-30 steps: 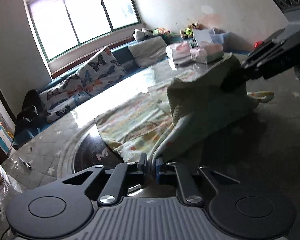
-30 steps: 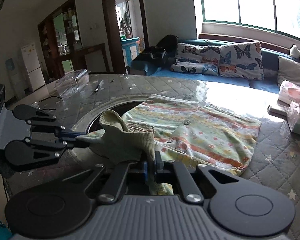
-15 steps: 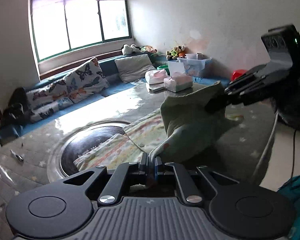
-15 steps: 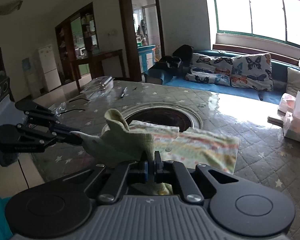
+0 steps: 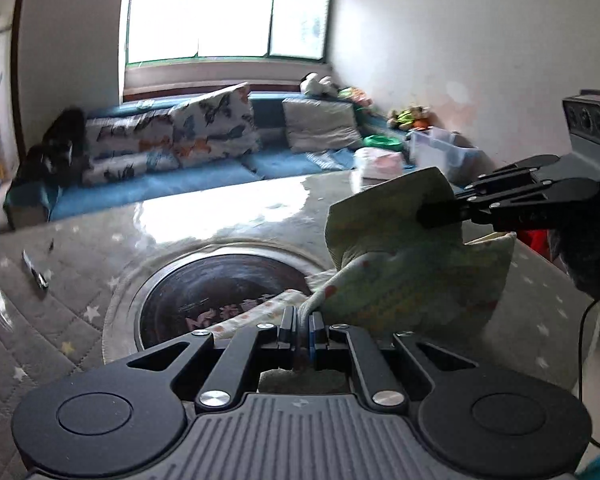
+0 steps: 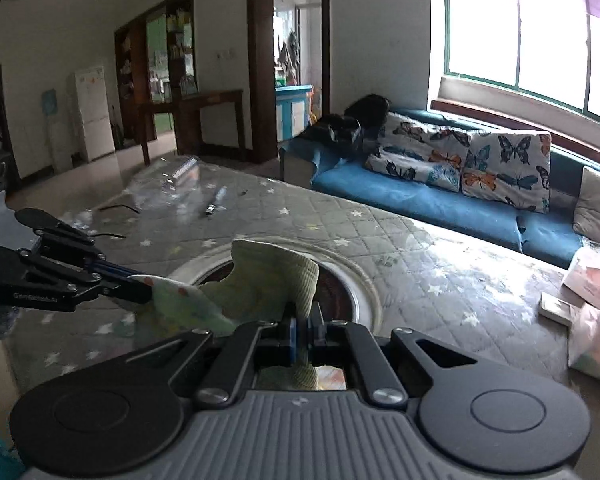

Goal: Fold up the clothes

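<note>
A pale green garment with a coloured print (image 5: 412,268) hangs in the air between both grippers, above the near side of the quilted table (image 5: 80,320). At the bottom of the left wrist view my left gripper (image 5: 301,320) is shut on one edge of it. My right gripper (image 5: 436,214) comes in from the right and pinches the upper corner. The right wrist view shows my right gripper (image 6: 302,320) shut on the bunched green cloth (image 6: 272,276), with the left gripper (image 6: 140,292) clamping a printed corner at the left. A strip of the garment (image 5: 256,314) trails over the round dark inset (image 5: 212,292).
A blue sofa (image 6: 420,204) with butterfly cushions (image 6: 504,164) runs behind the table. Tissue packs (image 6: 588,280) lie at the table's right end. A pen (image 6: 216,204) and a clear plastic box (image 6: 168,184) lie at its far left. A doorway (image 6: 296,60) opens beyond.
The garment lay mostly spread on the table; now both grippers have risen and drawn back with it, lifting most of it clear. The left view has rolled.
</note>
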